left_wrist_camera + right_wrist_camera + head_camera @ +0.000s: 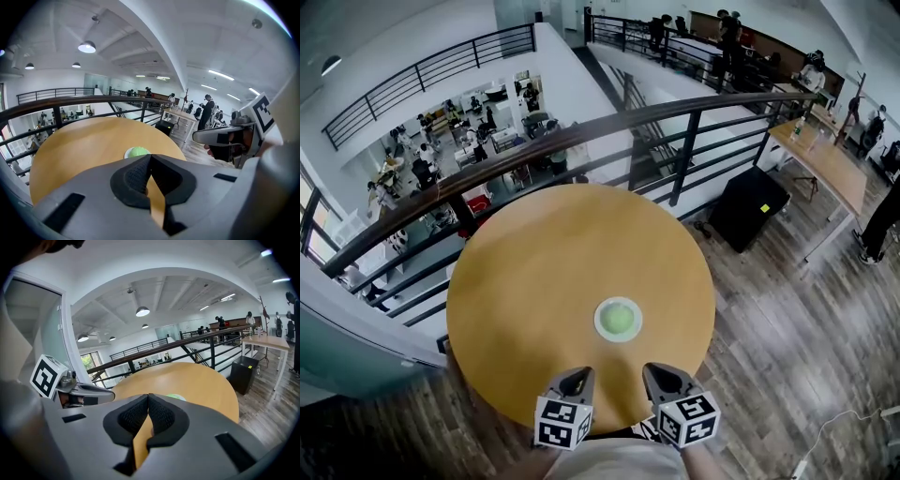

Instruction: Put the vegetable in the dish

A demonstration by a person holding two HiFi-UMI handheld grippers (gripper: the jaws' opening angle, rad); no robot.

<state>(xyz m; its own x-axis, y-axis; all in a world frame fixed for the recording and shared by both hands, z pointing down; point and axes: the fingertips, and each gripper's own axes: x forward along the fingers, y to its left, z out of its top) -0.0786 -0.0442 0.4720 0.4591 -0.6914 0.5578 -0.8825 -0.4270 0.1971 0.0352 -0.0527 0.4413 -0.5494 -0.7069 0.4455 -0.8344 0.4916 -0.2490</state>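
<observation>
The left gripper (577, 377) and the right gripper (660, 374) both have their jaws pressed together on nothing, side by side at the near edge of the round bench (534, 272); just beyond them, the green vegetable (619, 322) already lies in the small white dish (600, 319), apart from both grippers. It looks round, small and probably light, with a smooth skin that could slip or roll; if it had to be lifted, I would take it from above across its widest part, with gentle pressure so it is not bruised and the light dish does not slide.
</observation>
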